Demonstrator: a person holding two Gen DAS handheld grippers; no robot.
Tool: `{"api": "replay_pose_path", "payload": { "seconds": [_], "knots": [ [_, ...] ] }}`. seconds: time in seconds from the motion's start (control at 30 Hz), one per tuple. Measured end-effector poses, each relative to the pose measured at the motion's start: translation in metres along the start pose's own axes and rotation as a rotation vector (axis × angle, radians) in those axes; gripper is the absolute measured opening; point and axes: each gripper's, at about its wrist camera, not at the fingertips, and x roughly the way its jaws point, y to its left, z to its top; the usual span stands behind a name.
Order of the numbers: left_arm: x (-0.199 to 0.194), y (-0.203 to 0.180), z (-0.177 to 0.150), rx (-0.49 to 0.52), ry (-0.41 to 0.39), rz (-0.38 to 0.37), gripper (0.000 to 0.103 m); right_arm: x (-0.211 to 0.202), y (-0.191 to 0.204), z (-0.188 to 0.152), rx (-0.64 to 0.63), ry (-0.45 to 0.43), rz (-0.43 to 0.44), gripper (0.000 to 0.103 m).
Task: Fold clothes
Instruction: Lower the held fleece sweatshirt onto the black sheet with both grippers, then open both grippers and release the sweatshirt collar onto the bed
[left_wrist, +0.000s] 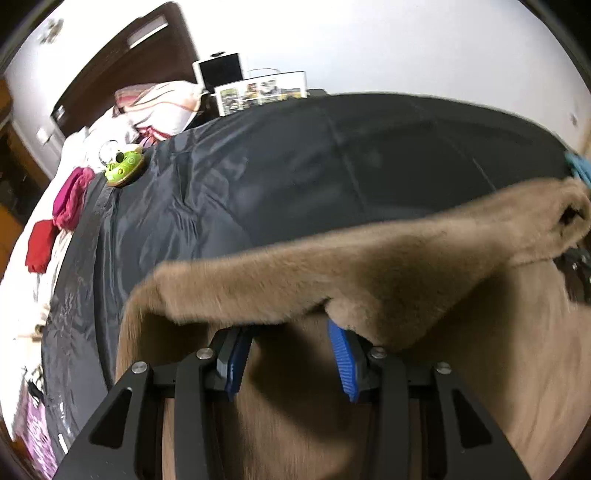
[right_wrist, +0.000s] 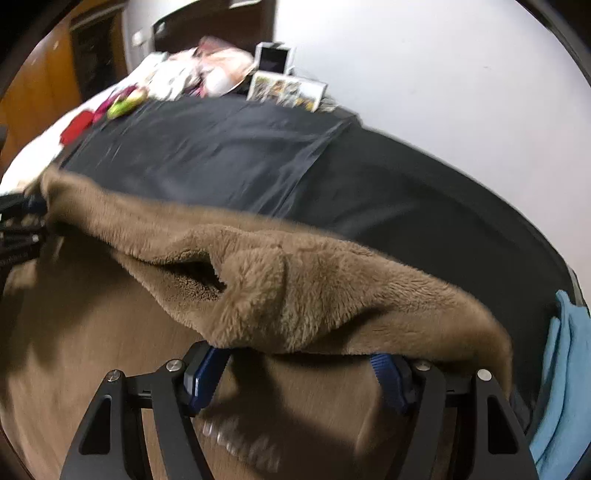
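We hold both grippers under the turned-over fleece edge of the brown fleece garment (left_wrist: 332, 266), which lies on the dark bed cover (left_wrist: 258, 177). Left gripper (left_wrist: 291, 354) and right gripper (right_wrist: 299, 373) stand open, pads off the cloth, likely letting this fold settle.

- My left gripper (left_wrist: 291, 332): fingertips buried under the brown fleece garment (left_wrist: 369, 266); can't see whether the pads grip any of it.
- My right gripper (right_wrist: 299, 360): same, fleece fold draped over both tips.
- Fleece runs off the bottom frame edge in both views; its overall shape is unreadable.
- Blue cloth (right_wrist: 561, 376), lower right: cut by the frame edge.
- Green toy (right_wrist: 125, 101), upper left of right view: smeared by motion blur.
- Printed box (left_wrist: 262, 92), top centre: artwork too small to read.
- Black bedcover (left_wrist: 295, 177): far right edge blurred.
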Motion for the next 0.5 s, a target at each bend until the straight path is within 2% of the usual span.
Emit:
{"api": "replay_pose_path", "payload": {
  "seconds": [0.07, 0.17, 0.37, 0.5],
  "knots": [
    [0.005, 0.008, 0.015, -0.069, -0.013, -0.02, 0.046, 0.005, -0.009, 0.011, 0.06, -0.021, 0.006, 0.073],
    [0.022, 0.015, 0.03, -0.132, 0.009, -0.042, 0.046, 0.02, -0.015, 0.02, 0.111, -0.013, 0.014, 0.073],
    [0.037, 0.011, 0.036, -0.101, -0.016, -0.018, 0.046, 0.039, -0.005, 0.027, 0.079, -0.02, -0.034, 0.074],
    [0.038, 0.011, 0.034, -0.096, -0.034, -0.018, 0.047, 0.038, -0.005, 0.017, 0.075, -0.035, -0.02, 0.076]
  ]
}}
